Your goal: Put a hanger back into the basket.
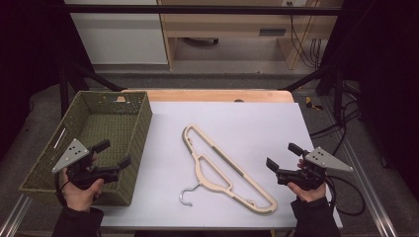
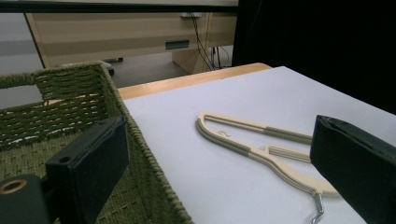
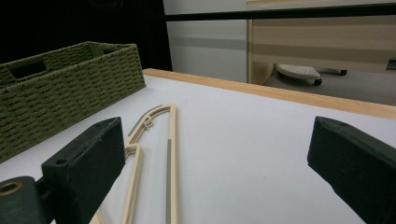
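Cream hanger (image 1: 225, 170) lies flat mid-counter (image 1: 257, 123), its metal hook toward the near edge. Left gripper (image 1: 111, 153) hovers over the green wicker basket (image 1: 126, 106) at the left edge, jaws apart, empty. Right gripper (image 1: 281, 155) near the right edge, jaws wide, empty.

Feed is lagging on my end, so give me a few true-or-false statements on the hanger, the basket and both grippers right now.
1. The hanger lies flat on the white table. True.
2. The hanger sits inside the green basket. False: it lies on the table beside it.
3. The left gripper grips the basket's rim. False: its jaws are open, holding nothing.
4. The right gripper is open, clear of the hanger. True.
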The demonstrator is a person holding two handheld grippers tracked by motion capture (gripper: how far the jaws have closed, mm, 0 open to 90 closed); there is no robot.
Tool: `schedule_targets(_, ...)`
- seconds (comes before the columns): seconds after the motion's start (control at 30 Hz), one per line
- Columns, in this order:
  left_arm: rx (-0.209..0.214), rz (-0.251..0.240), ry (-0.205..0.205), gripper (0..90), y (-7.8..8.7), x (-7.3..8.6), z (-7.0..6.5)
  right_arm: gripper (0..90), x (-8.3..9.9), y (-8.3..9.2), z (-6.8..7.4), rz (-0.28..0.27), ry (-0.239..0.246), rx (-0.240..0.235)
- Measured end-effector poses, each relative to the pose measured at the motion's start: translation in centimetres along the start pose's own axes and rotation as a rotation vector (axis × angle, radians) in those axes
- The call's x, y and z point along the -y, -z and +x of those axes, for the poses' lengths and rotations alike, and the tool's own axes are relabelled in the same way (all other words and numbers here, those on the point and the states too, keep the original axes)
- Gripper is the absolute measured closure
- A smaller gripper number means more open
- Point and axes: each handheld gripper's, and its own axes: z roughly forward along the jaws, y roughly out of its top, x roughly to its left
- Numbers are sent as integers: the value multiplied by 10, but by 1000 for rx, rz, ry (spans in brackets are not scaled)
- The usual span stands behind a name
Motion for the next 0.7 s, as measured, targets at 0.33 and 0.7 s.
schedule_targets(0.33,46,27,-33,65,-15,-7,-23,48,-2,-4,9,15,14,-14)
schedule_targets(0.7,111,102,-80,100,-39,-1,-58,49,-2,-10,20,32,34,-47)
